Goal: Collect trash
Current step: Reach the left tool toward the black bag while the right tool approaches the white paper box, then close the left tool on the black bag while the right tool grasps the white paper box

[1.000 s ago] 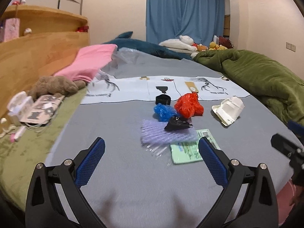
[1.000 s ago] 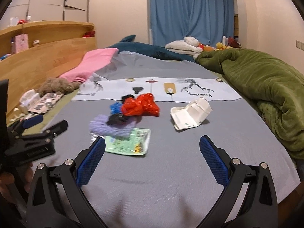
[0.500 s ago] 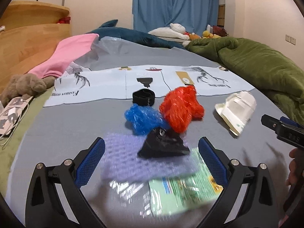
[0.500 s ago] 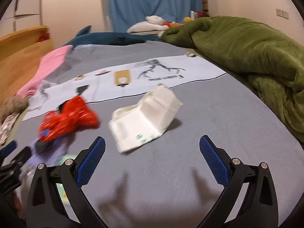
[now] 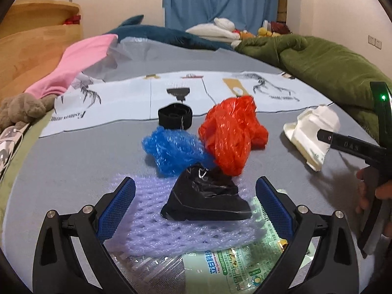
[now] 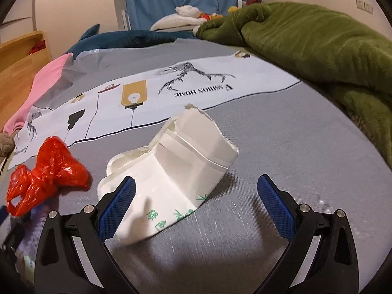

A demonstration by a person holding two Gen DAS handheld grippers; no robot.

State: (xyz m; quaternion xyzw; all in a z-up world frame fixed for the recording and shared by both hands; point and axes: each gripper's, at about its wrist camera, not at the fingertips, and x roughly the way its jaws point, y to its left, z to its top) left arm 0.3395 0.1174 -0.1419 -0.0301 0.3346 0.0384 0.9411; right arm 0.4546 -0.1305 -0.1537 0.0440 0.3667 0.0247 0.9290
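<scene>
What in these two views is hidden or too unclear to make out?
- Green printed packet: left wrist view, partly under the purple foam net, cut by the bottom edge.
- Purple foam net: right wrist view, mostly behind the left hand-held gripper's finger.
- White paper bag: green print too small to read.

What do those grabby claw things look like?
Each is a black, Y-shaped plastic frame with silver screws. The left gripper and the right gripper match: two jaws that end in flat blue pads with a bumpy grid texture. Seen from the side in the left view, the right one has a black handle with a curved piece carrying a small green light.
</scene>
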